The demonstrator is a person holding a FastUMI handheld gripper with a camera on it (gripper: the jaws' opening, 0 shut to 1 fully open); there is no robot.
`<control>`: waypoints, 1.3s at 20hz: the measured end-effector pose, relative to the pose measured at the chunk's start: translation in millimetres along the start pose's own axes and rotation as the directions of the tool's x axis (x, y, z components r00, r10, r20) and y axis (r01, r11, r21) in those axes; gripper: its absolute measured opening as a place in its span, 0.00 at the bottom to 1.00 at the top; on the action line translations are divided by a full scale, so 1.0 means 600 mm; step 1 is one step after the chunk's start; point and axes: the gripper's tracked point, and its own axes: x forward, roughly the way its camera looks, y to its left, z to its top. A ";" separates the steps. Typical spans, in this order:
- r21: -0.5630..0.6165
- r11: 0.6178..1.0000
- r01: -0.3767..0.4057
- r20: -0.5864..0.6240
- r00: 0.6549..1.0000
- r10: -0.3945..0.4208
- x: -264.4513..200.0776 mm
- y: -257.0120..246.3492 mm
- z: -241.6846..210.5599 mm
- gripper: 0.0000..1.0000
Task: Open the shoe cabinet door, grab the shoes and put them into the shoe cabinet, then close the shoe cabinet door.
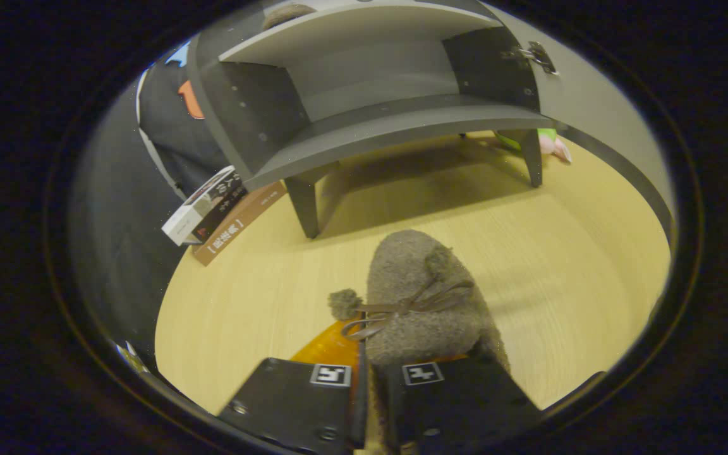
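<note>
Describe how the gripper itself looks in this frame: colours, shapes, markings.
The gripper has two broad, flat, matte black fingers with squared ends. Each carries a small square black-and-white marker near its tip, and round screw heads show lower on the plates. A glossy orange part shows just ahead of the left finger. No cables or sleeve can be made out.

The slipper (424, 297) is a rough, fuzzy grey-brown cloth with a thin smooth ribbon bow and small pompoms. The tool (364, 392), closed on the slipper's edge, has matt black plastic fingers (294, 404) with paper-like printed markers and small metal screws. The worktop (560, 253) looks like pale, smooth wood with fine grain. The shoe cabinet (370, 120) is smooth matt grey board with a shiny metal hinge (536, 55). The books (212, 215) have glossy paper covers.
</note>
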 end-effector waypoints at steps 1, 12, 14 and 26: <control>-0.006 1.000 -0.007 -0.001 1.000 0.007 -0.002 -0.002 0.005 0.12; -0.104 0.991 -0.079 0.137 0.986 0.093 -0.173 0.023 0.138 0.06; -0.134 0.989 -0.068 0.189 0.978 0.093 -0.224 0.028 0.179 0.06; -0.224 0.975 0.005 0.483 0.869 0.107 -0.413 0.100 0.486 0.06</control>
